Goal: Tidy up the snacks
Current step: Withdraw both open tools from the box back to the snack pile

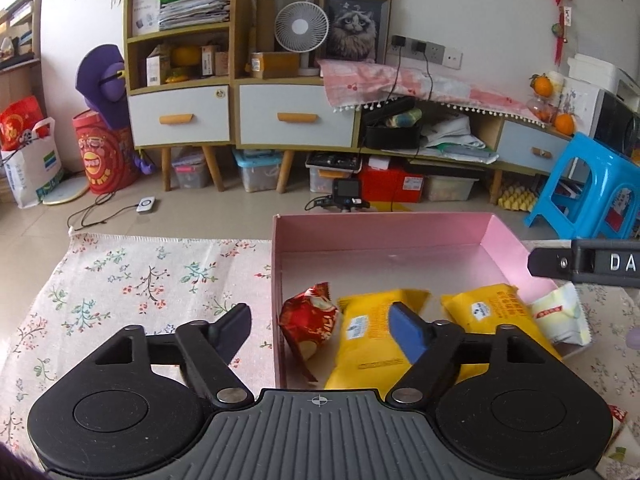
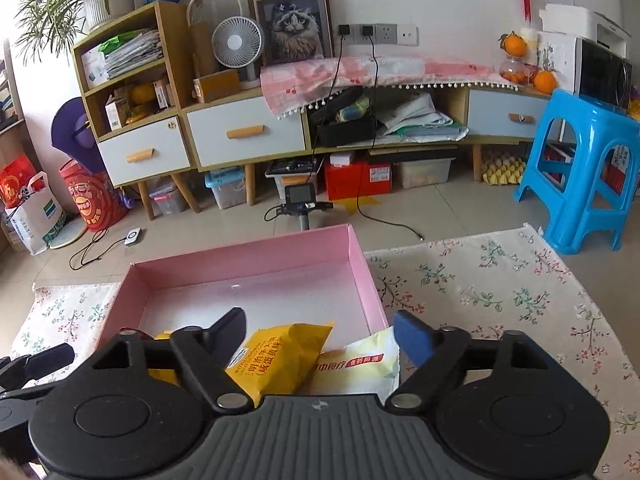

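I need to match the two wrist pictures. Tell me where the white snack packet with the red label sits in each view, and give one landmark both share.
Left wrist view: the white snack packet is at the right, propped on the pink box's right wall, beside a yellow packet.
Right wrist view: it is low and centre, between the open fingers, right of the yellow packet.
Shared landmark: the framed cat picture against the back wall.

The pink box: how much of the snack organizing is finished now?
Done: the pink box holds a red packet, two yellow packets and a white packet leaning on its wall. In hand: nothing; left gripper and right gripper are open. Left: possibly another packet outside.
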A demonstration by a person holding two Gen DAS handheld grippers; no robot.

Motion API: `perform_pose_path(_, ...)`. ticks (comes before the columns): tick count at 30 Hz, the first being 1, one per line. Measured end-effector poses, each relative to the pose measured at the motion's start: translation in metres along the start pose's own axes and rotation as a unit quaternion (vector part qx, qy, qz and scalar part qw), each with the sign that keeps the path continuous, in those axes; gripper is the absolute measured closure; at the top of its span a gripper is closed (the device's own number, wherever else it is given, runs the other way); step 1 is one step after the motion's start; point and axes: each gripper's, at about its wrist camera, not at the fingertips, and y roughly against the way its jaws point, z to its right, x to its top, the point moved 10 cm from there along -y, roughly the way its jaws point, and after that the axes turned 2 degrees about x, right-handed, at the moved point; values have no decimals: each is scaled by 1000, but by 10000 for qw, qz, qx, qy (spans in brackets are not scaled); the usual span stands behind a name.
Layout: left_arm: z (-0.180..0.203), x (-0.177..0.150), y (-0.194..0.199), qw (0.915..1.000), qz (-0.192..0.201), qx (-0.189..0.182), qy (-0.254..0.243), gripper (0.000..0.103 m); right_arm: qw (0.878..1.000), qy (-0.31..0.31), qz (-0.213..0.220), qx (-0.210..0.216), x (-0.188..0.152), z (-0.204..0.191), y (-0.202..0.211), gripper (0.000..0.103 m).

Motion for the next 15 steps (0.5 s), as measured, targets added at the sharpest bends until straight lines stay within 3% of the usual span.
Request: perform_pose_path(15,-5,-4,49,9999,-31,-80,-64,13,9993,352,99,127,-2,-5,46,14)
